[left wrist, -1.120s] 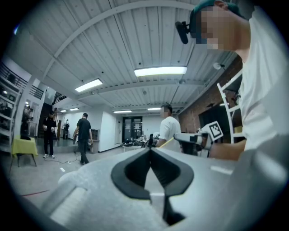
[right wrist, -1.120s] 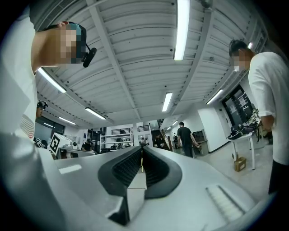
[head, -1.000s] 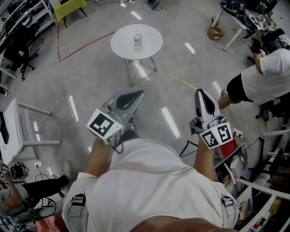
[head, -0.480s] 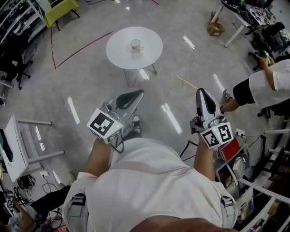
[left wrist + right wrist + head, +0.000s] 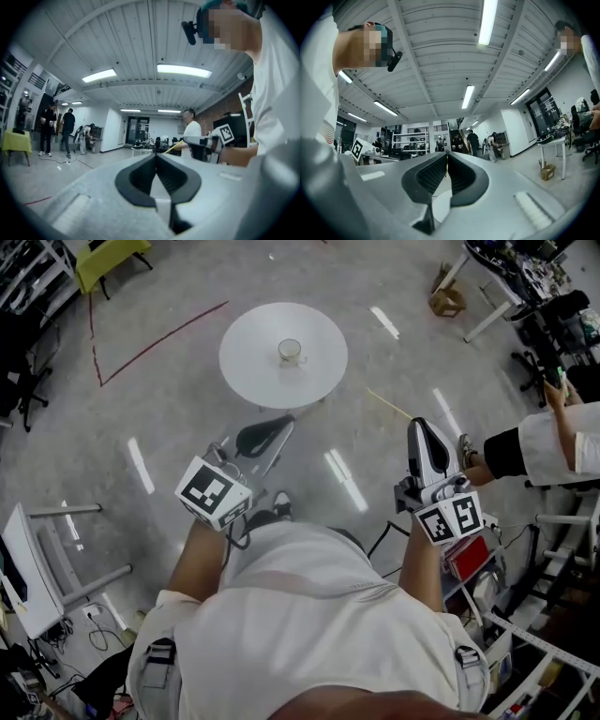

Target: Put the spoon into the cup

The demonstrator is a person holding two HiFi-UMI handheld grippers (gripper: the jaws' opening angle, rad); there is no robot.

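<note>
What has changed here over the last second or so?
The person has walked toward the round white table, which, with the cup on it, now looks nearer and larger. The bystander in white has shifted toward the right edge. Nothing was taken hold of or let go: left gripper and right gripper stay shut, empty, held out ahead.

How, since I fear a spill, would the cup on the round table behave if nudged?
The cup looks squat and wide-mouthed, so it would probably slide rather than tip. The round table looks smooth-topped, which likely helps sliding. The cup stands near the middle, so a small nudge should not drop it.
</note>
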